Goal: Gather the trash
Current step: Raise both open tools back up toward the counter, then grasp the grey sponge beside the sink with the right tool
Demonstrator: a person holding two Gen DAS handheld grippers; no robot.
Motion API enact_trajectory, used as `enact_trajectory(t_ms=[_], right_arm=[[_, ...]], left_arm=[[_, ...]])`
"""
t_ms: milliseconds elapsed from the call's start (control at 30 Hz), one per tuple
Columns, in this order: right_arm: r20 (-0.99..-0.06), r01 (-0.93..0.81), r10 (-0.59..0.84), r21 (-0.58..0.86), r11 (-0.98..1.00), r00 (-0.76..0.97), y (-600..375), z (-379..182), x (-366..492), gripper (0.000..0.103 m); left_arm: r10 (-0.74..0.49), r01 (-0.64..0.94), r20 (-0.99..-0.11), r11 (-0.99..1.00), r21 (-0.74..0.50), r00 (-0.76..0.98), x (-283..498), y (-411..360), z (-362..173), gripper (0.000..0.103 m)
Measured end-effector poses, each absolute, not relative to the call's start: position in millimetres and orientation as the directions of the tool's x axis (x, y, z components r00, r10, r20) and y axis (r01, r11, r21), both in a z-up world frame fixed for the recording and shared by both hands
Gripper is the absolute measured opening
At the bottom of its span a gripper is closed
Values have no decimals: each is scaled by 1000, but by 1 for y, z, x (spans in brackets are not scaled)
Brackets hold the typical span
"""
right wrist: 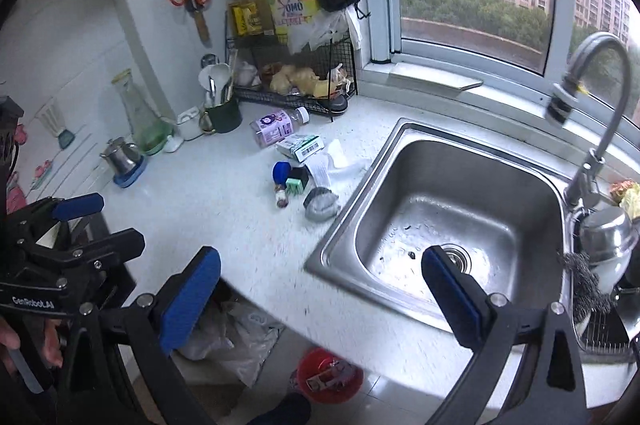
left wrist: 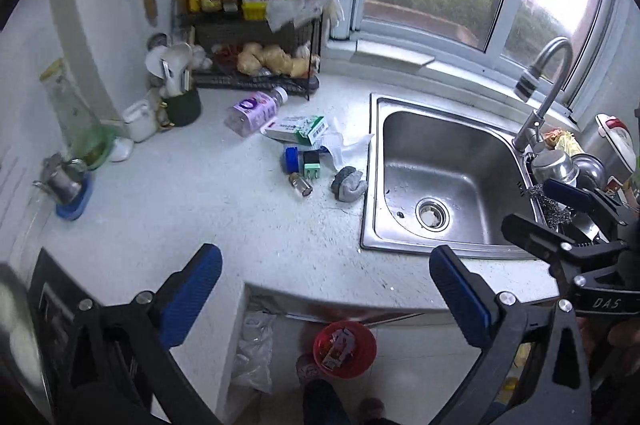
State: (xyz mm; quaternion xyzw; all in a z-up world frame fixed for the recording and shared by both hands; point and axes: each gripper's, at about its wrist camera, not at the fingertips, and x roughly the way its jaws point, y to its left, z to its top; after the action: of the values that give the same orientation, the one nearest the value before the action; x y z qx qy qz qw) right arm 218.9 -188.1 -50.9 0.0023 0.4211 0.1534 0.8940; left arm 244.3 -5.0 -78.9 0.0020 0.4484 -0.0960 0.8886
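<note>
A pile of trash lies on the white counter left of the sink: a purple-labelled plastic bottle (left wrist: pixel 256 109) (right wrist: pixel 277 127), a green-white box (left wrist: pixel 298 129) (right wrist: pixel 302 145), crumpled white paper (left wrist: pixel 344 145) (right wrist: pixel 340 165), a blue cap (left wrist: pixel 291 159) (right wrist: pixel 282 172), a small green-black item (left wrist: pixel 312 166) (right wrist: pixel 298 181), a small glass vial (left wrist: pixel 301 184) (right wrist: pixel 281 197) and a grey wad (left wrist: pixel 348 184) (right wrist: pixel 320 205). A red bin (left wrist: pixel 345 349) (right wrist: pixel 330 375) with trash stands on the floor below. My left gripper (left wrist: pixel 326 289) and right gripper (right wrist: pixel 322 293) are open, empty, near the counter's front edge.
A steel sink (left wrist: pixel 444 177) (right wrist: pixel 444 221) with a faucet (left wrist: pixel 548 85) (right wrist: pixel 592 121) is at the right. A wire rack (left wrist: pixel 256 57) (right wrist: pixel 292 77) with bottles and ginger stands at the back. A glass carafe (left wrist: pixel 76 117), a steel pot (right wrist: pixel 122 155) and a utensil cup (left wrist: pixel 182 105) line the left wall.
</note>
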Motion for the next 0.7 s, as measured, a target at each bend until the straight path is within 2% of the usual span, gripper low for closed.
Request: enact_trajectory(t_ms=[233, 367, 700], right_arm=[[-810, -255, 270, 154, 955, 520, -160, -83, 281, 100], [-840, -271, 229, 102, 957, 493, -143, -103, 308, 100], [-913, -312, 198, 83, 947, 357, -121, -166, 365, 100]], left_arm=[[-151, 215, -860, 975, -49, 487, 317, 10, -118, 103], [-173, 225, -885, 971, -80, 432, 350, 21, -147, 103], [-189, 197, -932, 972, -131, 310, 414, 41, -213, 103]])
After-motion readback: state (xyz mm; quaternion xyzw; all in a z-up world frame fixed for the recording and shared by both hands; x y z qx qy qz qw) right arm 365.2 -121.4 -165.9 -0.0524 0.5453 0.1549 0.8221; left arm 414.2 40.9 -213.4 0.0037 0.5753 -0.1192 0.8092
